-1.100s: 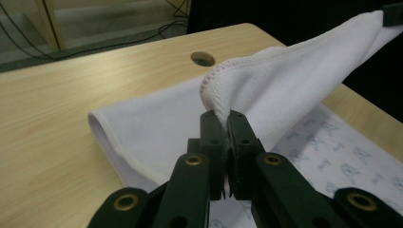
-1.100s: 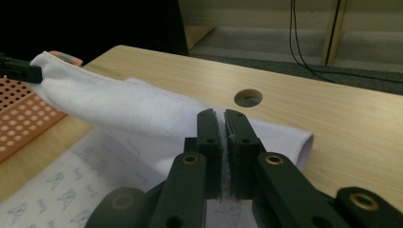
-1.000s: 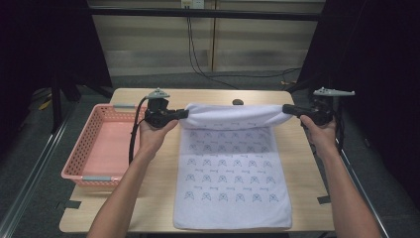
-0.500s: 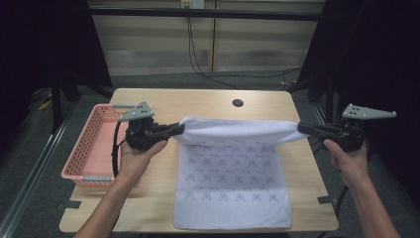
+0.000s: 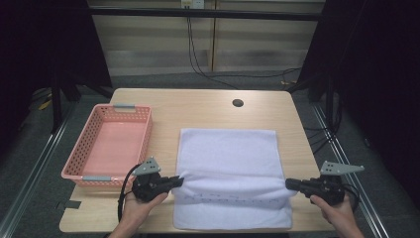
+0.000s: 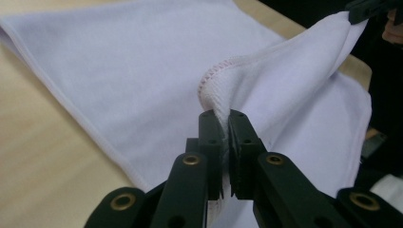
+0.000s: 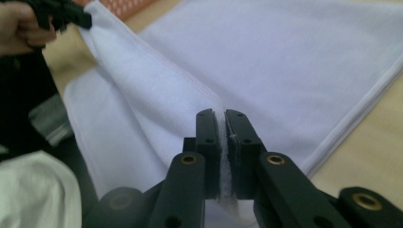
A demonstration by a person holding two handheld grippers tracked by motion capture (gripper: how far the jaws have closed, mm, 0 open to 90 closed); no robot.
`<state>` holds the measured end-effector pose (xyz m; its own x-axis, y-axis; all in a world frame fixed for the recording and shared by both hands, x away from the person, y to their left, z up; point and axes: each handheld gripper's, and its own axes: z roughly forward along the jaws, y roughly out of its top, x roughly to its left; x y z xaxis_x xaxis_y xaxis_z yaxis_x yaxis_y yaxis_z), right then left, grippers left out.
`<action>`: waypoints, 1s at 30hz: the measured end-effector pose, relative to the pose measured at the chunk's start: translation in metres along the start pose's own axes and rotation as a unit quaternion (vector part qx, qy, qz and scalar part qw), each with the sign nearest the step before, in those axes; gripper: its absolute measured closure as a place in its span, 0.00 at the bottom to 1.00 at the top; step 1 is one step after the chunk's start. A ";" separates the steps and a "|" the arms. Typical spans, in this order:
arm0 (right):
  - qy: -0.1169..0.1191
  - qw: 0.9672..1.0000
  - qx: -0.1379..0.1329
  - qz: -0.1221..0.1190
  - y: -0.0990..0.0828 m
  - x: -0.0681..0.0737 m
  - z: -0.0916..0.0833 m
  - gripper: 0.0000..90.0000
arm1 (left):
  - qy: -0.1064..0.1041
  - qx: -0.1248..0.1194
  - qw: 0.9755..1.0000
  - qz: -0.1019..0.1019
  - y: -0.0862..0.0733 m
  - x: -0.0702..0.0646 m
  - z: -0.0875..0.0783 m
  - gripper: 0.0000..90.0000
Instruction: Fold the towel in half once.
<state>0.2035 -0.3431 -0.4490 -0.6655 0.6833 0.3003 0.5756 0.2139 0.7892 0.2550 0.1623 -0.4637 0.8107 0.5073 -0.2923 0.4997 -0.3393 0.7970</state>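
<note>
I am folding the white towel [image 5: 230, 171] on the table [image 5: 198, 106], using the pink basket [image 5: 109, 144] as my landmark. The towel lies just right of the basket, apart from it, its far half flat on the wood. My left tool [image 5: 174, 181] sits off the basket's near right corner, pinched tight on one corner of the towel; in the left gripper view [image 6: 223, 130] the hemmed edge is bunched between the two black jaws. My right tool [image 5: 289, 184] is well to the right of the basket, on the far side of the towel from it, clamped just as narrowly on the other corner [image 7: 222, 130]. The edge between the two tools hangs in a soft roll above the near part of the towel, which still lies on the table.

My judgement of the risks: the carried edge sags in the middle, so if I lower it with slack it could land as a crease or a rolled lip instead of a flat fold. If one hand leads the other, the top edge will sit askew against the near hem. The grip on each corner is only a thin pinch of cloth; pulling the tools apart too hard could slip a corner out. Dragging low could also shift the bottom layer toward the basket.
</note>
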 end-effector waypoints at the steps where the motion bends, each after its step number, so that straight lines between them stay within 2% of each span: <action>1: 0.003 1.000 0.015 -0.003 -0.004 0.002 0.001 0.91 | 0.000 0.013 1.000 0.002 -0.005 -0.003 0.000 0.94; 3: 0.026 0.999 0.047 0.004 -0.010 0.007 0.001 0.89 | -0.010 0.036 0.999 0.001 -0.016 -0.009 0.003 0.91; 5: 0.031 0.998 0.061 -0.004 -0.014 0.013 0.000 0.89 | -0.017 0.059 0.998 0.005 -0.021 -0.013 0.005 0.91; 6: 0.031 0.997 0.071 -0.004 -0.016 0.016 0.001 0.89 | -0.019 0.064 0.998 0.010 -0.023 -0.015 0.004 0.91; 8: 0.029 0.996 0.084 -0.004 -0.024 0.020 0.001 0.87 | -0.026 0.068 0.997 0.001 -0.027 -0.017 0.002 0.91; 9: 0.027 0.995 0.091 -0.008 -0.028 0.022 0.001 0.86 | -0.030 0.069 0.997 0.004 -0.029 -0.019 -0.001 0.91; 10: 0.020 0.996 0.091 -0.014 -0.030 0.024 -0.001 0.83 | -0.035 0.071 0.997 0.003 -0.031 -0.021 -0.003 0.91; 11: 0.023 0.996 0.087 -0.016 -0.030 0.026 -0.005 0.83 | -0.041 0.075 0.996 0.011 -0.033 -0.022 -0.005 0.90; 12: 0.030 0.996 0.083 -0.015 -0.030 0.028 -0.008 0.82 | -0.049 0.074 0.996 0.018 -0.034 -0.024 -0.007 0.89; 14: 0.042 0.996 0.083 -0.010 -0.033 0.029 -0.013 0.77 | -0.053 0.069 0.996 0.010 -0.033 -0.025 -0.010 0.85; 16: 0.032 0.997 0.075 -0.010 -0.036 0.031 -0.017 0.76 | -0.070 0.042 0.997 0.009 -0.029 -0.024 -0.016 0.82; 17: 0.042 0.997 0.069 -0.009 -0.035 0.032 -0.019 0.76 | -0.068 0.035 0.997 0.007 -0.027 -0.023 -0.018 0.82; 19: 0.030 0.998 0.063 -0.008 -0.033 0.031 -0.019 0.75 | -0.057 0.021 0.998 0.003 -0.023 -0.018 -0.020 0.79; 21: 0.018 0.998 0.056 -0.013 -0.030 0.028 -0.015 0.73 | -0.046 0.021 0.999 -0.005 -0.017 -0.013 -0.016 0.77; 23: -0.007 0.999 0.048 -0.011 -0.023 0.023 -0.009 0.70 | -0.034 0.026 0.999 0.003 -0.008 -0.007 -0.007 0.73; 25: -0.022 0.999 0.040 -0.017 -0.014 0.016 -0.002 0.69 | -0.024 0.037 0.999 0.006 0.003 0.001 0.005 0.70; 26: -0.029 0.999 0.038 -0.014 -0.009 0.014 0.002 0.69 | -0.012 0.041 0.999 0.005 0.008 0.004 0.011 0.69; 27: -0.030 0.999 0.037 -0.019 -0.004 0.011 0.006 0.68 | -0.005 0.046 0.999 0.008 0.013 0.009 0.017 0.68; 29: -0.038 0.998 0.040 -0.029 0.006 0.007 0.018 0.67 | -0.003 0.055 0.998 -0.008 0.022 0.019 0.030 0.66; 30: -0.033 0.998 0.045 -0.033 0.011 0.004 0.025 0.67 | 0.000 0.063 0.998 -0.003 0.027 0.022 0.037 0.65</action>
<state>0.2190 -0.3209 -0.4523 -0.6723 0.7094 0.2117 0.5743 0.3192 0.7539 0.2978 0.1355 -0.4683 0.8076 0.5102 -0.2958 0.5385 -0.4333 0.7227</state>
